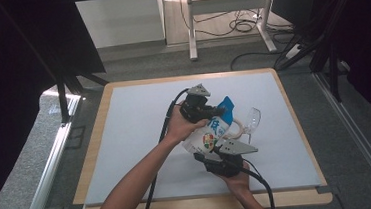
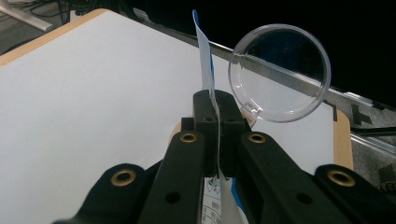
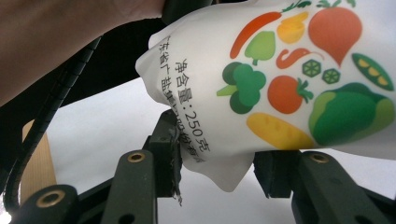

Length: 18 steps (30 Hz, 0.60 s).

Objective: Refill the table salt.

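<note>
A white bag point(image 1: 215, 134) with a blue top and printed vegetables point(image 3: 289, 70) is held tilted above the white table mat point(image 1: 136, 138). My left gripper point(image 1: 218, 112) is shut on the bag's thin blue top edge point(image 2: 204, 51), pinched flat between the jaws point(image 2: 213, 114). My right gripper point(image 1: 218, 151) grips the bag's bottom corner from below, its pads point(image 3: 169, 144) set on either side of the white film point(image 3: 217, 158). A clear plastic stemmed glass point(image 1: 251, 119) stands just right of the bag, its round mouth point(image 2: 280, 98) close beyond the left jaws.
The mat lies on a wooden tabletop point(image 1: 99, 116) with an edge all around. Beyond the far edge are a desk frame point(image 1: 226, 11) and floor cables point(image 1: 240, 26). Dark stands and curtains point(image 1: 29, 56) flank both sides.
</note>
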{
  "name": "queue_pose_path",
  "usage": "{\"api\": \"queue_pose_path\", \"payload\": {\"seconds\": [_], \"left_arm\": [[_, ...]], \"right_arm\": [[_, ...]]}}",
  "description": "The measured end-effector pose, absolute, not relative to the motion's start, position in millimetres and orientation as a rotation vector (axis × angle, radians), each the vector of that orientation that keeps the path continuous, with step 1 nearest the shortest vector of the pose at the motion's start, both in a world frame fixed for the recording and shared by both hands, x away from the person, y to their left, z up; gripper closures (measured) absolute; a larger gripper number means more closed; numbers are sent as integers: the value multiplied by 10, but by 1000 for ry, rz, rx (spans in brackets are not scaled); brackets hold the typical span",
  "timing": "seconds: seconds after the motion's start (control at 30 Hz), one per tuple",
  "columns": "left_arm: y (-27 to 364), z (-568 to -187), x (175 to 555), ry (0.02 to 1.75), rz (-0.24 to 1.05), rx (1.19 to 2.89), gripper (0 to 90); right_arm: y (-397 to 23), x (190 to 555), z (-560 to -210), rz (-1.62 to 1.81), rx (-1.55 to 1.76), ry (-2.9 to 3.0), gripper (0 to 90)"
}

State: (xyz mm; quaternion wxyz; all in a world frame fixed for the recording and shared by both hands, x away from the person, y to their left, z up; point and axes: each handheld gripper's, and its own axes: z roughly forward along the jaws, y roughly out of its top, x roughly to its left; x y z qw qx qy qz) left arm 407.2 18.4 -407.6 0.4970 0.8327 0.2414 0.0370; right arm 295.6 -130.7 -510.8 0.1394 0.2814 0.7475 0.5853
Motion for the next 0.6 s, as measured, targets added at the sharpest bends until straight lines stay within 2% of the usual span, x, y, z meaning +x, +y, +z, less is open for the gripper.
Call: {"api": "queue_pose_path", "payload": {"seconds": [0.6], "left_arm": [[173,-4084,4121,568,81,2040,898]], "right_arm": [[-1285,2922,-5089,1735,855,2130,570]]}}
